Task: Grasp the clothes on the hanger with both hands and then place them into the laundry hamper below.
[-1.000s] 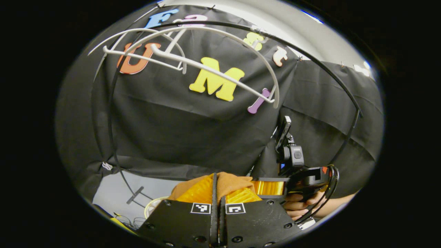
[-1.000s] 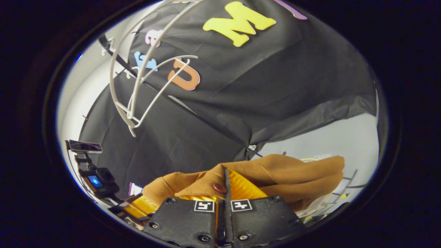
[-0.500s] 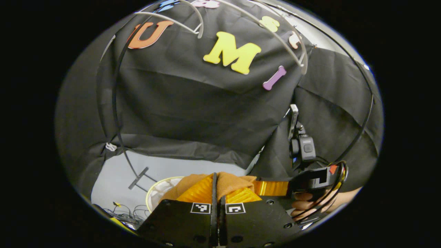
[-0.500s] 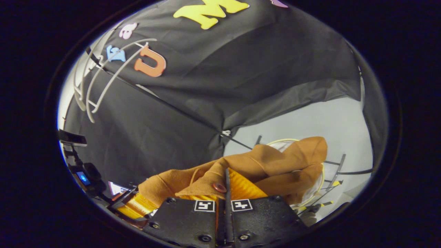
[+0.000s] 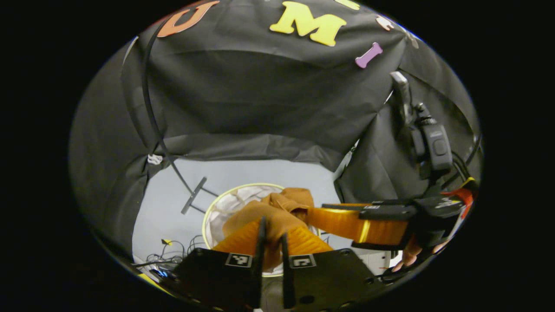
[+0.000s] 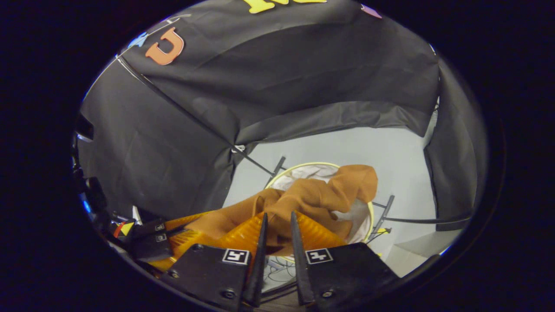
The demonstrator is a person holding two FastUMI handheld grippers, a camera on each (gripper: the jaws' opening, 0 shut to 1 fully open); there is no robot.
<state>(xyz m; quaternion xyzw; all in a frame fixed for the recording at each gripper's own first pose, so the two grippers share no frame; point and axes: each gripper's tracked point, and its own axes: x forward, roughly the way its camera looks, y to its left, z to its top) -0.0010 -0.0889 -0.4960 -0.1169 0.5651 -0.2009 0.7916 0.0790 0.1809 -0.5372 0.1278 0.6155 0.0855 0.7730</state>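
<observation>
A brown garment point(image 5: 286, 201) hangs bunched over the round white laundry hamper point(image 5: 212, 208) on the floor. My left gripper point(image 5: 272, 229) has its jaws a little apart, with a fold of the cloth lying loosely between them. The right gripper point(image 5: 312, 212) reaches in from the right to the same bunch. In the right gripper view the garment point(image 6: 329, 190) drapes across the hamper's rim point(image 6: 312, 164), its far end inside. My right gripper point(image 6: 278, 216) is likewise parted, cloth slack between its tips. The left gripper point(image 6: 204, 225) shows at lower left.
A thin black rack pole point(image 5: 151, 117) runs down to a foot bar point(image 5: 194, 196) beside the hamper. Loose cables point(image 5: 173, 255) lie on the grey floor at the left. A hand point(image 5: 407, 258) holds the right gripper, which carries a camera point(image 5: 433, 143).
Both grippers have dropped from near the white hanger to just above the hamper. Their jaws, tight on the garment before, have parted, and the cloth has sagged into the hamper.
</observation>
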